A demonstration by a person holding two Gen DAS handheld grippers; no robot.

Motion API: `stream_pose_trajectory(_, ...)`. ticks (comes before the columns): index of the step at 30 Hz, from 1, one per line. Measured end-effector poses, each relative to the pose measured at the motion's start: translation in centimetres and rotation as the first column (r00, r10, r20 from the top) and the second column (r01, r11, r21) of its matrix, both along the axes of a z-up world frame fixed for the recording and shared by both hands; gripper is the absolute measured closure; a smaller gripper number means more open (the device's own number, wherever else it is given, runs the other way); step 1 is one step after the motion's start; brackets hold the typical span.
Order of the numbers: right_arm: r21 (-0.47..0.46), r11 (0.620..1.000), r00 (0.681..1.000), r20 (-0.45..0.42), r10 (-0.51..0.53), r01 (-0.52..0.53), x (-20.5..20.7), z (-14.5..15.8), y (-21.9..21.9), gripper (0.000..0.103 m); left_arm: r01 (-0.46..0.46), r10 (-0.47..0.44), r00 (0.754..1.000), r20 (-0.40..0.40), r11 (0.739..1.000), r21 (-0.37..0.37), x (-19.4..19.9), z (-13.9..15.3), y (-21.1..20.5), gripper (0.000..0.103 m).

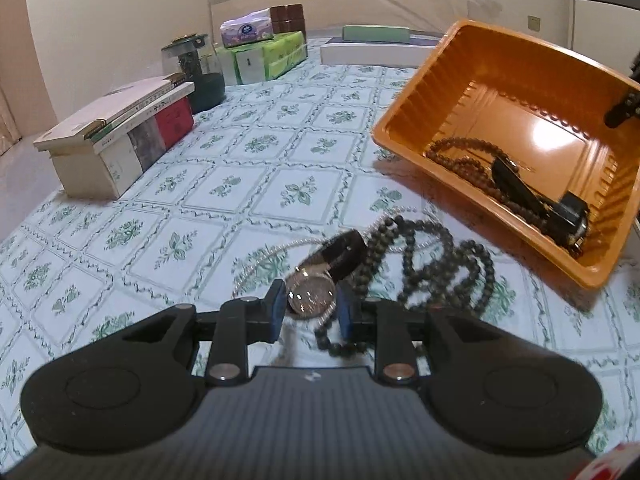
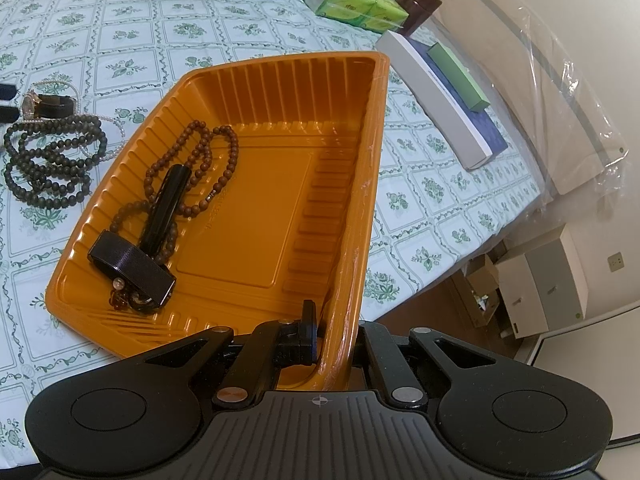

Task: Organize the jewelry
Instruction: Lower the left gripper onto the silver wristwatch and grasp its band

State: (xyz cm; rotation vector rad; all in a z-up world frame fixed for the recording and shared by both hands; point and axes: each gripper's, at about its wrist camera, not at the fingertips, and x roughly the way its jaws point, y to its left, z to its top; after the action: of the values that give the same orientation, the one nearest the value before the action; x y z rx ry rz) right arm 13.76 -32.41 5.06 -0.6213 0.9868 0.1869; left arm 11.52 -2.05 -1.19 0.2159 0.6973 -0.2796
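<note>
An orange plastic tray (image 1: pixel 520 92) (image 2: pixel 256 208) sits tilted on the floral tablecloth. It holds a brown bead necklace (image 2: pixel 208 156) and a black watch (image 2: pixel 148 220). My right gripper (image 2: pixel 332 340) is shut on the tray's near rim and tips it up. On the cloth lie a gold-cased watch with a black strap (image 1: pixel 316 292) (image 2: pixel 44 104), a dark bead necklace (image 1: pixel 432 264) (image 2: pixel 48 156) and a thin pearl chain (image 1: pixel 264 256). My left gripper (image 1: pixel 312 308) is open, its blue pads either side of the watch's case.
Stacked books (image 1: pixel 116 140), a dark glass jar (image 1: pixel 196 72) and green tissue packs (image 1: pixel 264 56) stand at the far side of the table. A white and a green box (image 2: pixel 444 92) lie past the tray. The table's edge (image 2: pixel 440 276) is close to the right gripper.
</note>
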Motion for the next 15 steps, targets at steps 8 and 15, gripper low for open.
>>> stream_pose_trajectory(8,0.002,1.000,1.000,-0.004,-0.003,0.003,-0.1,-0.1,-0.3,0.099,-0.074,0.068,0.996,-0.057,0.991,-0.108,2.3,-0.8,0.9,0.054)
stream_pose_trajectory(15,0.001,1.000,1.000,-0.006,-0.003,0.003,0.0,-0.2,-0.3,0.099,-0.141,0.126,0.988,-0.094,0.974,-0.177,2.3,-1.4,1.7,0.063)
